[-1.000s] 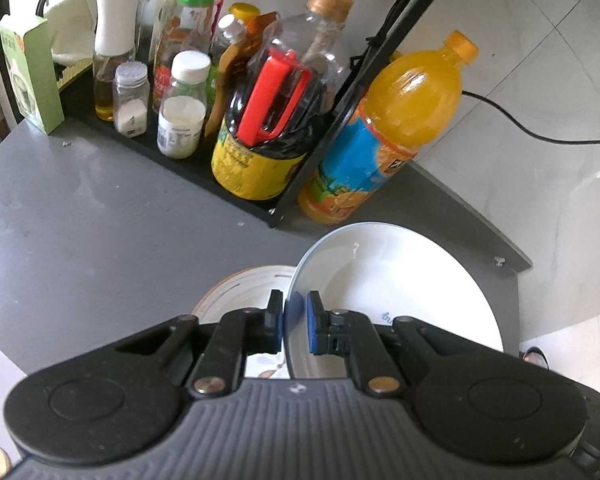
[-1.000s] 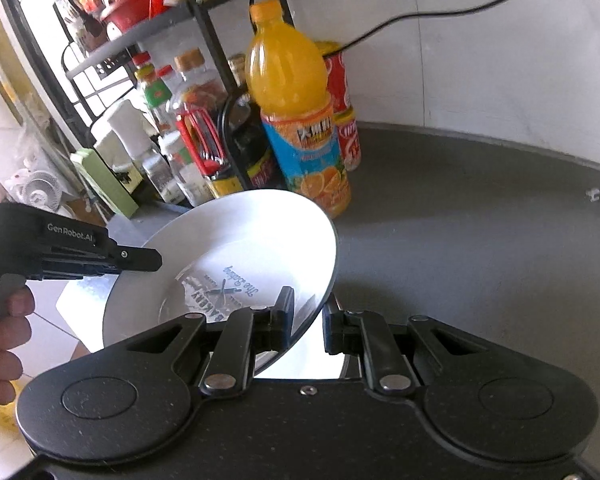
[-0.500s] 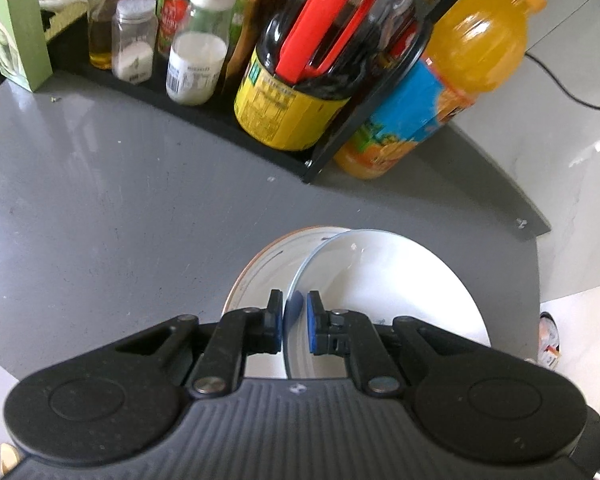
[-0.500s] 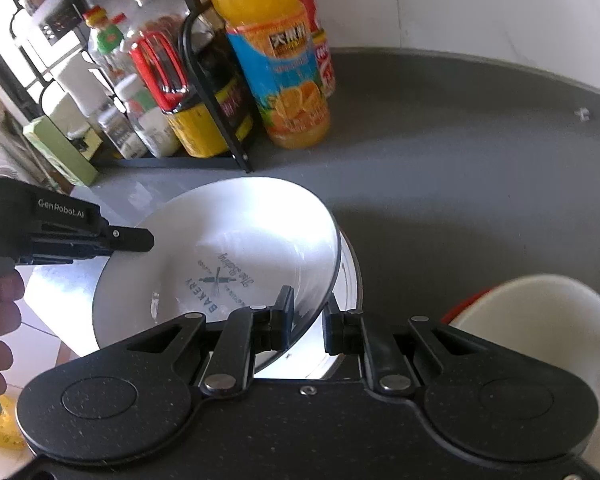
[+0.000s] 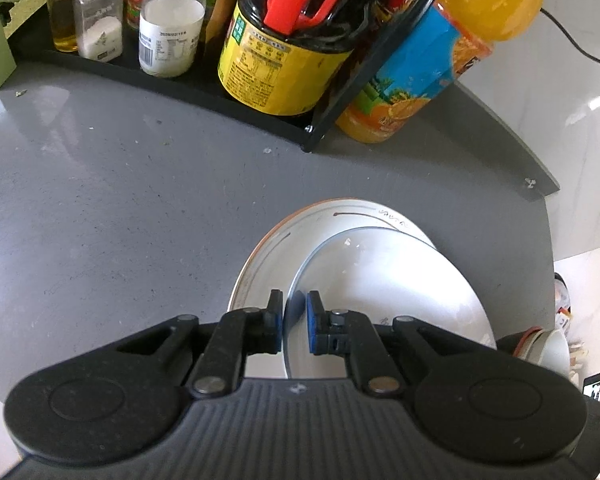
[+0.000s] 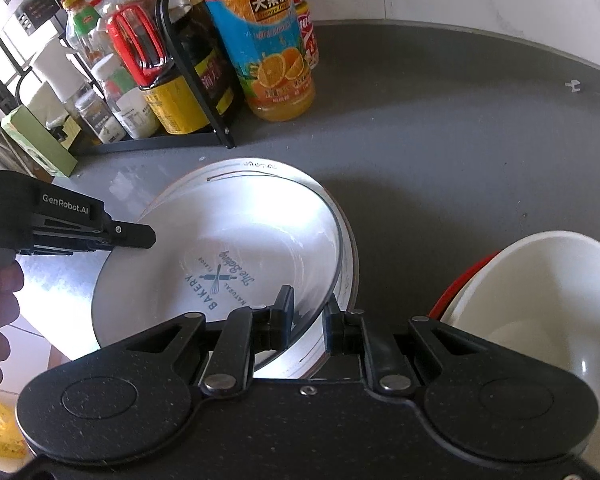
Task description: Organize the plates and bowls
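"GenRobot.AI" is showing in white on the black side of the left gripper (image 6: 134, 236), seen from the right wrist view.

The white bowl (image 6: 220, 264) is carrying a dark printed emblem on its inside bottom: "BAKERY", "The Baking", "NATURAL" and a small word reading like "FLAVOR", set around a crossed whisk and rolling pin.

The juice bottle (image 6: 268, 52) is showing large Chinese characters on a dark panel of its blue label; the small line under them is not reading clearly.

The white jar (image 5: 171, 36) is bearing a printed date line, too small for reading surely.
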`<control>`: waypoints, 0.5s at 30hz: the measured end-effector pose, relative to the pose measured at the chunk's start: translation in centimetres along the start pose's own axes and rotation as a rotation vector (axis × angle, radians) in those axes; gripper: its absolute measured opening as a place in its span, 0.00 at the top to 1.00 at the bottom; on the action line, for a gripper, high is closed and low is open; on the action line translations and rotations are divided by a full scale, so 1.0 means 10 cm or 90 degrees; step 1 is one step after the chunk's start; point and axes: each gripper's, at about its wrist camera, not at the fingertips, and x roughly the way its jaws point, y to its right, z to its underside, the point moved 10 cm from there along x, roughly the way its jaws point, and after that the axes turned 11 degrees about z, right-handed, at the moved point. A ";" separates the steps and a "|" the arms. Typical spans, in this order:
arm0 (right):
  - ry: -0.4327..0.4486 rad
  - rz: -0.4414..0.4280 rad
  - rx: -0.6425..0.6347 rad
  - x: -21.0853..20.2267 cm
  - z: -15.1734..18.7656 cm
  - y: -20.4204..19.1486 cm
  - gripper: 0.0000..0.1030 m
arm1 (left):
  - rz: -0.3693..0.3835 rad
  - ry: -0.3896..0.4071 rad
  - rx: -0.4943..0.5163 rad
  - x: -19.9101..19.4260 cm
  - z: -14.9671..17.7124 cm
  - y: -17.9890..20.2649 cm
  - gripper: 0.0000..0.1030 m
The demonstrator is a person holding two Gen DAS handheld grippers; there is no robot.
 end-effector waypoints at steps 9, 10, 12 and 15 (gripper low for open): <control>-0.006 -0.005 -0.017 0.05 -0.04 -0.03 0.86 | -0.014 -0.009 -0.002 0.08 0.00 -0.10 0.91; -0.009 -0.006 -0.018 0.06 -0.04 -0.04 0.86 | -0.014 -0.007 0.001 0.08 -0.01 -0.11 0.90; -0.012 -0.005 -0.022 0.07 -0.03 -0.05 0.85 | -0.020 -0.004 0.012 0.09 -0.02 -0.10 0.90; -0.019 -0.005 -0.029 0.09 0.00 -0.05 0.84 | -0.033 -0.007 0.024 0.11 -0.03 -0.10 0.89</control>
